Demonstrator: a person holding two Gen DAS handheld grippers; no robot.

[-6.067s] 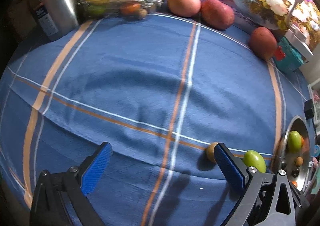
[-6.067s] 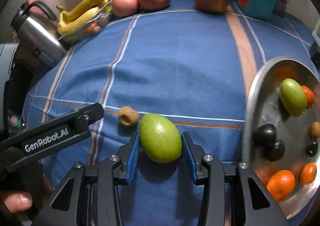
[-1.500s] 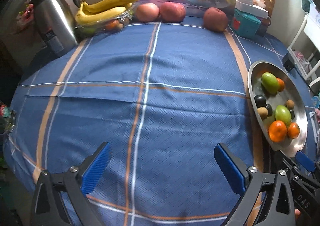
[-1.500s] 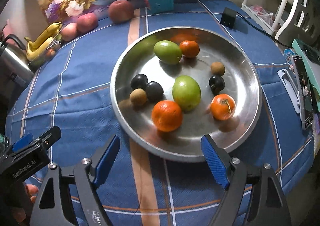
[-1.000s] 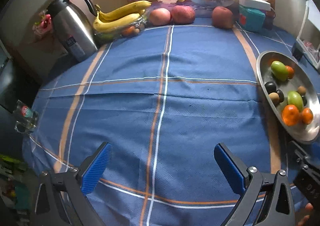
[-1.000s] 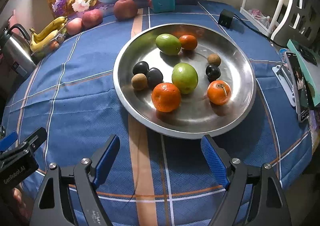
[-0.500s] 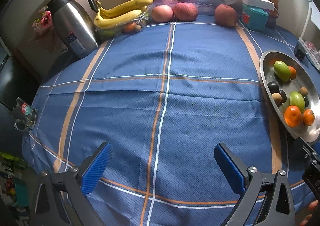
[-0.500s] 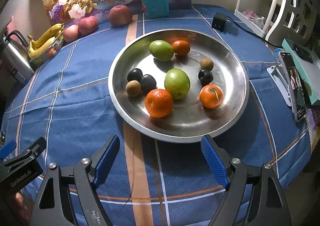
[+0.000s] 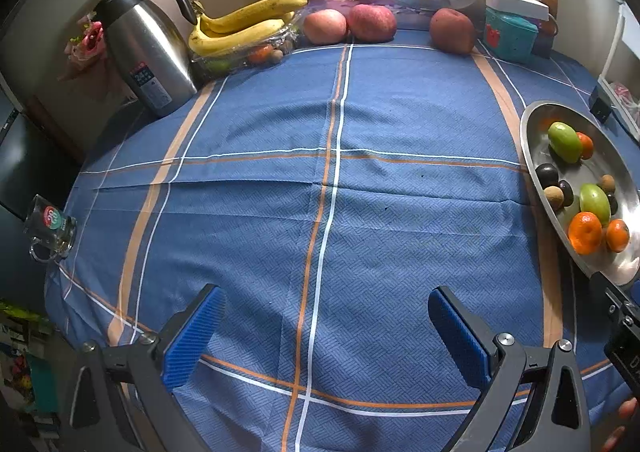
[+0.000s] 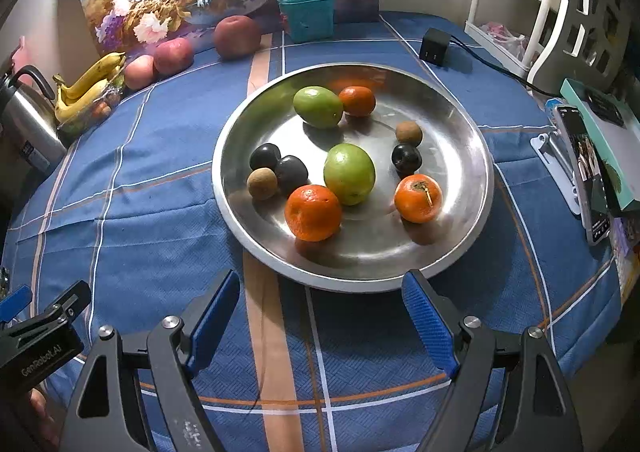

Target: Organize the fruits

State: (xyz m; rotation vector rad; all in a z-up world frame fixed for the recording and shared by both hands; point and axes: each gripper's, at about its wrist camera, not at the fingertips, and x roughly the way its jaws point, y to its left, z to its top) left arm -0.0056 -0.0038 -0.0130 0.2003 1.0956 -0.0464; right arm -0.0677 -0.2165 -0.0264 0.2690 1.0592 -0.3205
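Hovering over the woven blue plaid tablecloth point(image 9: 360, 212), both claws hang wide open and empty: left gripper point(image 9: 324, 336), right gripper point(image 10: 320, 316). Sorting looks finished; any next move is likely just a retreat. Inside the shiny round steel tray point(image 10: 452, 252) sit smooth green mangoes point(image 10: 349, 173), dimpled oranges point(image 10: 313, 212), dark plums point(image 10: 406, 157) and small rough brown fruits point(image 10: 262, 183).

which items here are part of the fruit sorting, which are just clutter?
Job: metal plate; on it two green fruits, three oranges, three dark plums, two small brown fruits.

Clutter: kettle, glass mug, teal box, phone, charger.
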